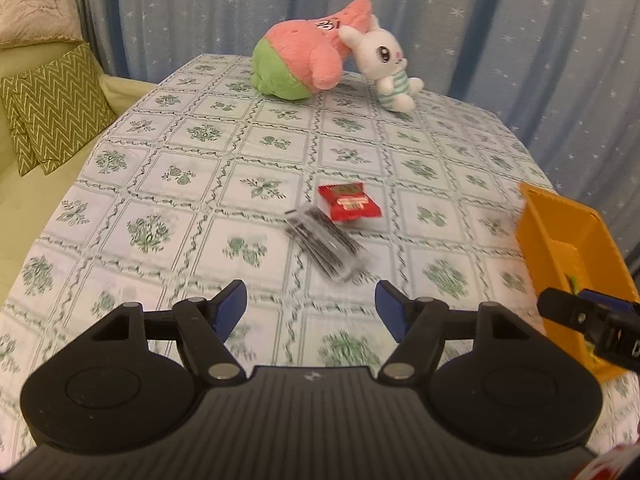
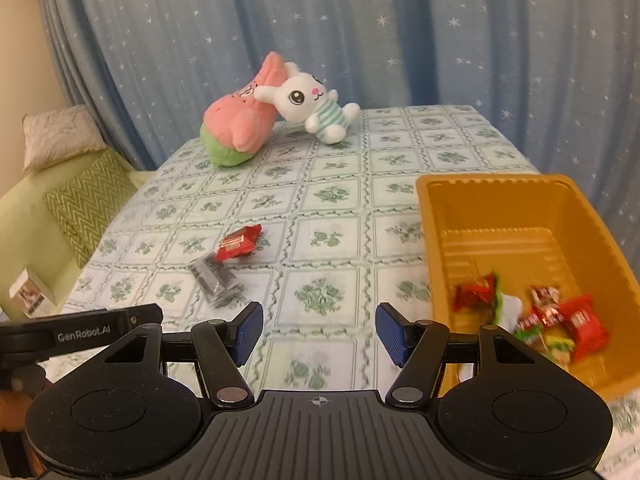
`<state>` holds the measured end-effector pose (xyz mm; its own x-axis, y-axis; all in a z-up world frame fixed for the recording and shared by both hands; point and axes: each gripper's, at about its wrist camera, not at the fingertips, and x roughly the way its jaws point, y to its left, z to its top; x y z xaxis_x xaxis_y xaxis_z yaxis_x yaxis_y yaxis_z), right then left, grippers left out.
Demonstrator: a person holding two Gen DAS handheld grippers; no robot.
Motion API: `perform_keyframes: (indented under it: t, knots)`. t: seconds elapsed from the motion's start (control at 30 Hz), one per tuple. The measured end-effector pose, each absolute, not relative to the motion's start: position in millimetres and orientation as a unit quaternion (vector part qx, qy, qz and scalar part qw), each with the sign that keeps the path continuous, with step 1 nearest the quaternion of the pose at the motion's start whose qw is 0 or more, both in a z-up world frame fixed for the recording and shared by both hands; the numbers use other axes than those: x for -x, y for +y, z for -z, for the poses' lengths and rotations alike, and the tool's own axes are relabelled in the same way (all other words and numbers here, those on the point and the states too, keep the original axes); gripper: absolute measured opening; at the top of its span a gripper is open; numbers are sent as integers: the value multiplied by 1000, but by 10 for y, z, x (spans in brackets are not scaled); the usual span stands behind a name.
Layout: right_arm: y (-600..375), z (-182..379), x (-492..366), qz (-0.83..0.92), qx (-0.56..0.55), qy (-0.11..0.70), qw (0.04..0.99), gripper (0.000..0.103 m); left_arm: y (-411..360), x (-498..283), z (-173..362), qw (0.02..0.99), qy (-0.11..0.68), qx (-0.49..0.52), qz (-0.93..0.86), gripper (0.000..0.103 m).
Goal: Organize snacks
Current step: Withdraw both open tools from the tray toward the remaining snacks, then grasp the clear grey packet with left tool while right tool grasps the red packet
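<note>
Reaching toward the two loose snacks, the left gripper (image 1: 310, 306) hangs with jaws apart and empty above the clear, black-printed packet (image 1: 324, 242), which lies touching the red foil sachet (image 1: 349, 201) on the green-patterned tablecloth (image 1: 160, 184). Best to straddle the packet's narrow width and pinch low. The right gripper (image 2: 319, 334), likewise spread and empty, waits beside the orange plastic tray (image 2: 500, 216) holding sorted snacks.

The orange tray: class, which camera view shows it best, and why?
The right wrist view: the orange tray shows nearly whole, with its rim, inner walls and the wrapped snacks inside. The left wrist view catches only one end at the picture's right edge, partly behind the right gripper.
</note>
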<state>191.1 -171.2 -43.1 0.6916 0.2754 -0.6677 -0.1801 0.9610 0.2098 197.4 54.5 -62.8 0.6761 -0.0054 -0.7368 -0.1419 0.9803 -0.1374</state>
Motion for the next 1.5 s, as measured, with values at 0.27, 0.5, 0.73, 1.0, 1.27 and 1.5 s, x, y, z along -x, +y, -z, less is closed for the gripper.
perform_keyframes:
  t: [0.27, 0.5, 0.73, 1.0, 1.27, 1.5]
  knots:
    - [-1639, 675, -2258, -115, -43, 368, 922, 62, 526, -2469, 874, 908, 404, 100, -44, 68]
    - [-1658, 748, -2480, -111, -41, 359, 926, 62, 424, -2821, 1110, 902, 418, 103, -38, 62]
    - [-1679, 809, -2568, -108, -39, 358, 927, 62, 408, -3000, 1254, 900, 427, 74, -44, 53]
    - [-1548, 852, -2674, -125, -43, 362, 923, 62, 615, -2855, 1233, 901, 433, 3, -5, 40]
    - [-1144, 892, -3002, -175, -67, 374, 908, 62, 995, -2689, 1230, 904, 427, -3, 18, 34]
    - [-672, 993, -3379, -213, -40, 390, 895, 62, 1221, -2701, 1222, 906, 421, 48, 13, 33]
